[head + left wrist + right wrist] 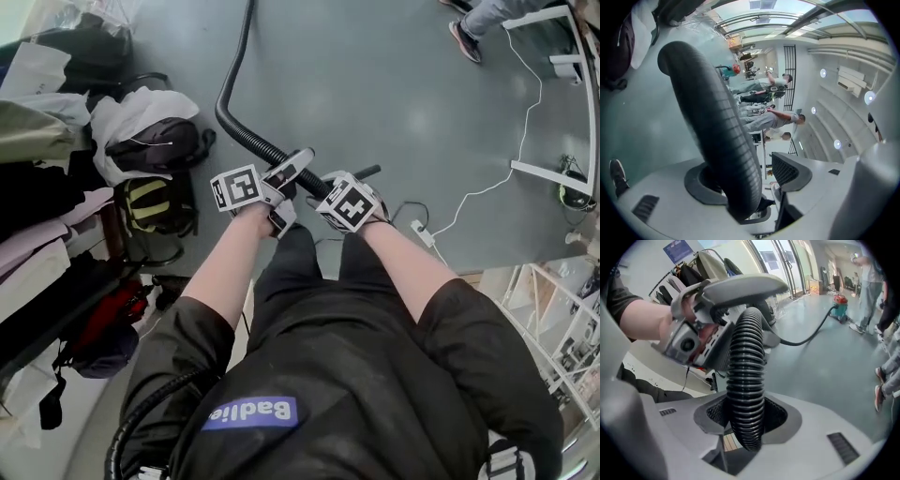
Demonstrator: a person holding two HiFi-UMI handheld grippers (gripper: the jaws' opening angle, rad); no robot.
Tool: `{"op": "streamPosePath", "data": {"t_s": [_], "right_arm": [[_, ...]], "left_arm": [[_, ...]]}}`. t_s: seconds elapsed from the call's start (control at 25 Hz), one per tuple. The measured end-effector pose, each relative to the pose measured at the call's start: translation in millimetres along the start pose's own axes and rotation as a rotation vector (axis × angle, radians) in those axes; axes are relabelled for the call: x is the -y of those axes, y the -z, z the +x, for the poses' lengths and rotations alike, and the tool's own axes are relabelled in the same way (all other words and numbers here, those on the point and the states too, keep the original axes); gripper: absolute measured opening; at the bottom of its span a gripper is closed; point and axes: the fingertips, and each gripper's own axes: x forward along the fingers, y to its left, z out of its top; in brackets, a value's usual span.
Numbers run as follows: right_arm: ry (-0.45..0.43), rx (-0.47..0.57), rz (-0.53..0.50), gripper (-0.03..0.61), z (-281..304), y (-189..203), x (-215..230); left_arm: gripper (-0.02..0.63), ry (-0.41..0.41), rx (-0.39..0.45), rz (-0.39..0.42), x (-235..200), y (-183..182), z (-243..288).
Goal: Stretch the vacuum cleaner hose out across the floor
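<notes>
Hand over hand on the hose (246, 137): the right gripper (746, 416) is clamped on the ribbed tube, both pads pressing its sides. The left gripper (749, 179), just ahead of it, stands released, the tube lying against one pad with daylight between it and the other. To do this step well, the left should probably close on the tube farther out before the right lets go (otherwise the springy length may recoil). The pull should run low and in line with the tube, so the bend near the hands flattens rather than kinks; a firm but not crushing squeeze ought to suit the soft ribs. Steering wide of the bags (155, 150) at left and the white cable (478, 192) at right looks wise. The hose is black, closely corrugated and limp. From the grippers it curls left, then runs away over the grey-green floor (394, 94) and out of the top of the head view; the right gripper view shows it trailing to a red-and-teal cleaner (840, 305) far off.
</notes>
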Motion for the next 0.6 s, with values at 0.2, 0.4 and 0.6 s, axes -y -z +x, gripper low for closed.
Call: {"op": "streamPosePath", "data": {"t_s": [0.2,0.4,0.6], "right_arm": [[-0.111,0.050,-0.117,0.164,-21,21,3],[-0.197,0.021,-0.299,0.238,-52,84,39],[-0.087,-0.095,-0.611,0.252,-61,139,85]], "left_arm": [[0.150,-0.034,0.046,-0.116,4,51,34],[0.147,0.063,0.148,-0.210,40,61,49],[0.147,0.110,0.149,-0.205,65,60,33]]}}
